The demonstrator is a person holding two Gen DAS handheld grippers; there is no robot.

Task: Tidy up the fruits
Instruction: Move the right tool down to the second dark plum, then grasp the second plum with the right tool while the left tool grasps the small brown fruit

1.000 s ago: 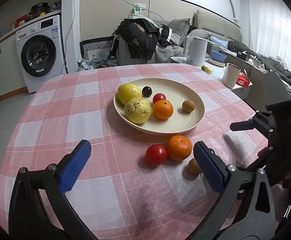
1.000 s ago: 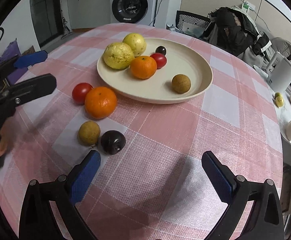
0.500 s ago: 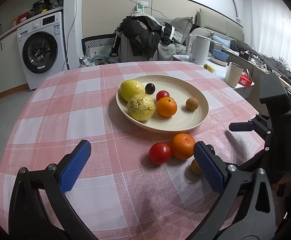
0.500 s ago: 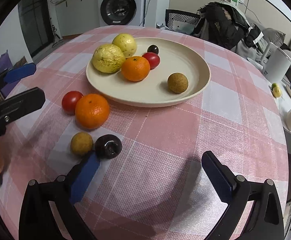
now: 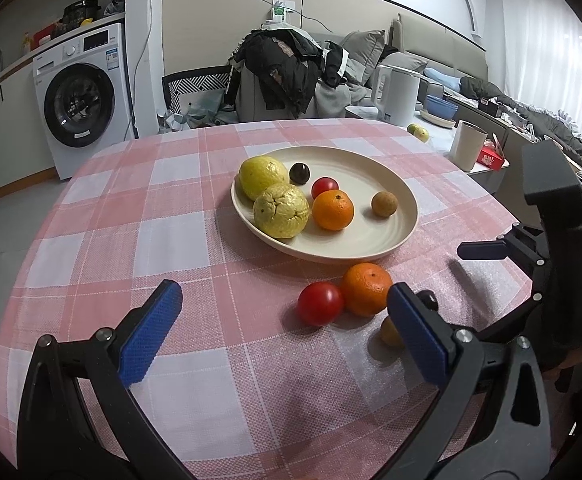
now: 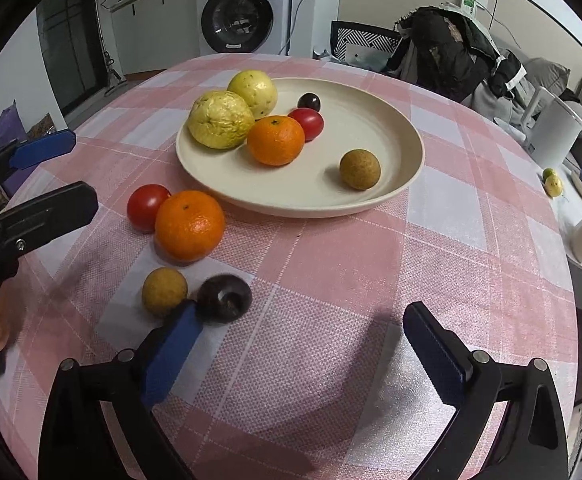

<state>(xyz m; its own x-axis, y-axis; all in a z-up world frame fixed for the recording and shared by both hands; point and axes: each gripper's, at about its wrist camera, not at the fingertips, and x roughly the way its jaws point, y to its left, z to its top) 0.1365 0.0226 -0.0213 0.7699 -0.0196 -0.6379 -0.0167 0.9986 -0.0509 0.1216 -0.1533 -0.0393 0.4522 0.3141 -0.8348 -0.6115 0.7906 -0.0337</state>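
Right wrist view shows the round tabletop (image 6: 471, 216) in pink check, with the cream plate (image 6: 403, 176) at its centre as the landmark; the plate already carries two yellow guavas, an orange, a tomato, a dark plum and a brown longan. Four fruits lie off the plate on its near side: the loose orange (image 6: 189, 225) just below the rim, the loose tomato (image 6: 147, 206) touching it, then, farther from the plate, the small longan (image 6: 164, 291) and the dark plum (image 6: 224, 298) side by side. The right gripper (image 6: 303, 344) is spread wide and empty, its left finger (image 6: 173, 350) touching or nearly touching the plum. To grasp well, I judge it should shift left until both fingers straddle the plum alone, clear of the longan. The left gripper (image 5: 283, 328) also stands wide apart and empty.
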